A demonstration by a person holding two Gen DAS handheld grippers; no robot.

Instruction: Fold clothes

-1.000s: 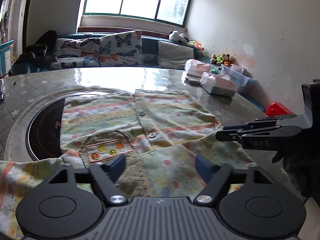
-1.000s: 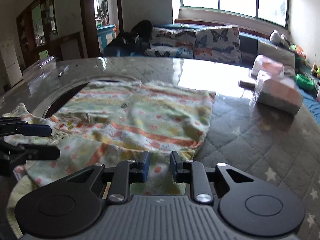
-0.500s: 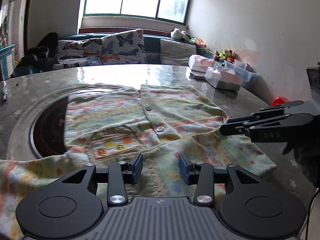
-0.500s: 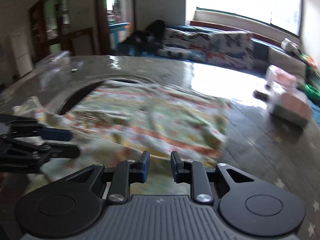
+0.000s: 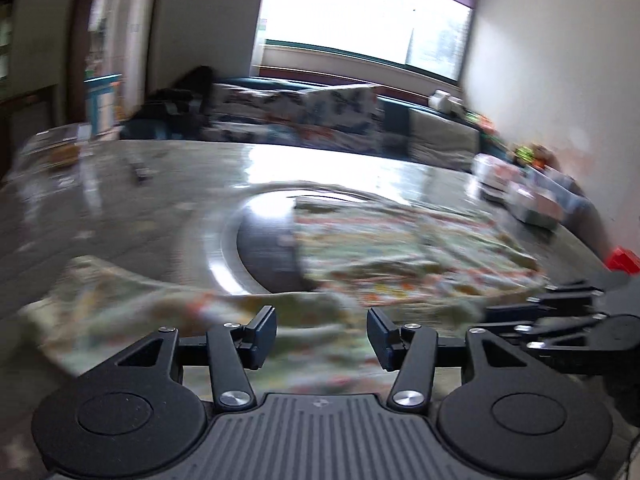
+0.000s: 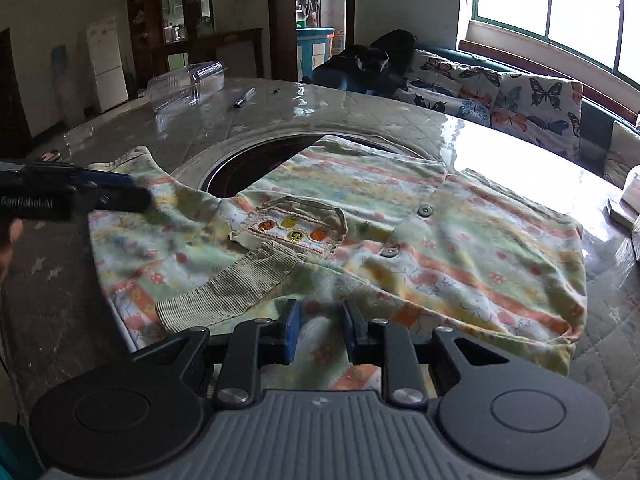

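Swinging toward the sleeve [image 6: 132, 168], the left tool [image 5: 322, 334] has just reopened, spread and empty, while the right tool [image 6: 319, 330] pinches the shirt's [image 6: 400, 232] hem for folding.

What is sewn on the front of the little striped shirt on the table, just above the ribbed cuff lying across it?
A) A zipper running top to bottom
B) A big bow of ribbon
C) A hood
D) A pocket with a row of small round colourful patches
D: in the right wrist view the shirt shows a pocket with round patches in a row, just above the ribbed cuff.
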